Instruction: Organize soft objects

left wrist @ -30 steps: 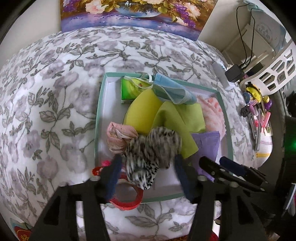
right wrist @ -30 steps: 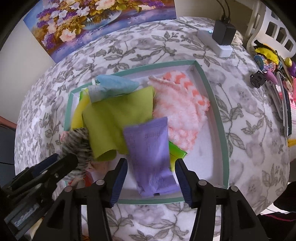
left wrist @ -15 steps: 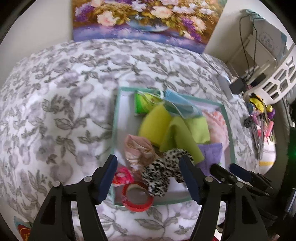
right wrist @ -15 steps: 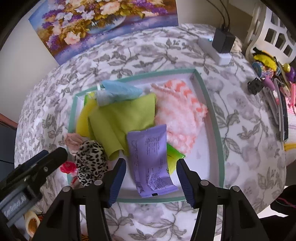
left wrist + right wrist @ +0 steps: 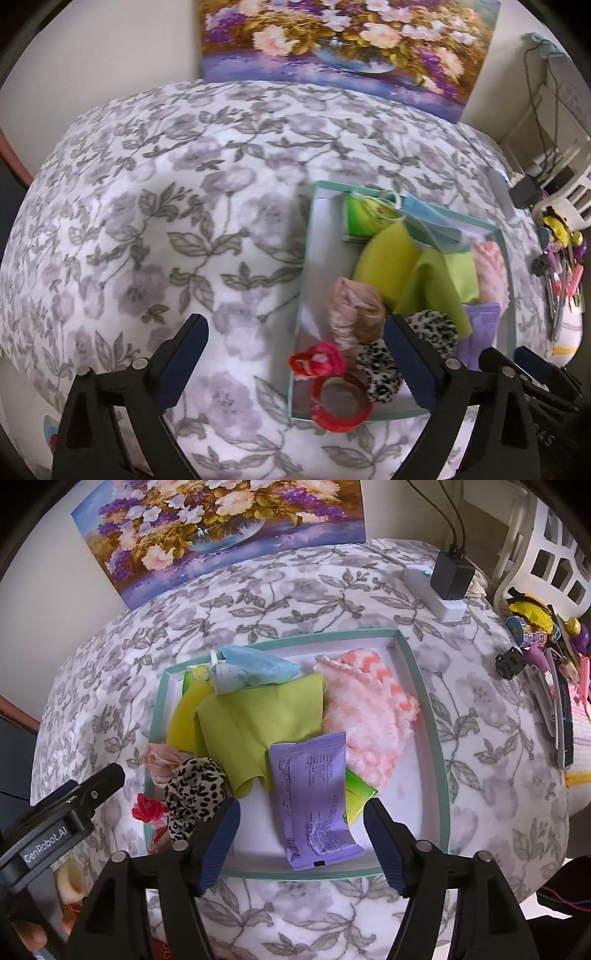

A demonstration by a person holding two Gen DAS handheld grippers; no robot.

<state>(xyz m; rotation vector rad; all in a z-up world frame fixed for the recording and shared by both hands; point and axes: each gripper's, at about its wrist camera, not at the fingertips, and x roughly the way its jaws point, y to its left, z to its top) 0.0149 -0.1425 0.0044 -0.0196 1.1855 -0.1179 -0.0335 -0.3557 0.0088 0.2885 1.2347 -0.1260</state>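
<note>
A teal-rimmed white tray (image 5: 306, 258) (image 5: 434, 738) holds soft things. A leopard scrunchie (image 5: 384, 373) (image 5: 195, 790) lies at its near left corner beside a pink scrunchie (image 5: 351, 310). My left gripper (image 5: 295, 332) hovers over the tray's left rim, its jaws opening with nothing gripped between them. A purple packet (image 5: 314, 801) lies flat on a green cloth (image 5: 258, 731), near a fluffy pink-and-white cloth (image 5: 373, 720). My right gripper (image 5: 301, 812) straddles the packet, jaws opening, pads off it.
A blue mask (image 5: 258, 668), a green packet (image 5: 362, 218), a red flower hair tie (image 5: 317, 362) and a red tape ring (image 5: 340, 406) share the tray. A floral painting (image 5: 221, 531) leans at the back. A power strip (image 5: 443, 598) and pens (image 5: 554, 686) lie right.
The left gripper let go of the leopard scrunchie, which now lies in the tray, then widened and drew off to the left. The right jaws spread away from the purple packet.
</note>
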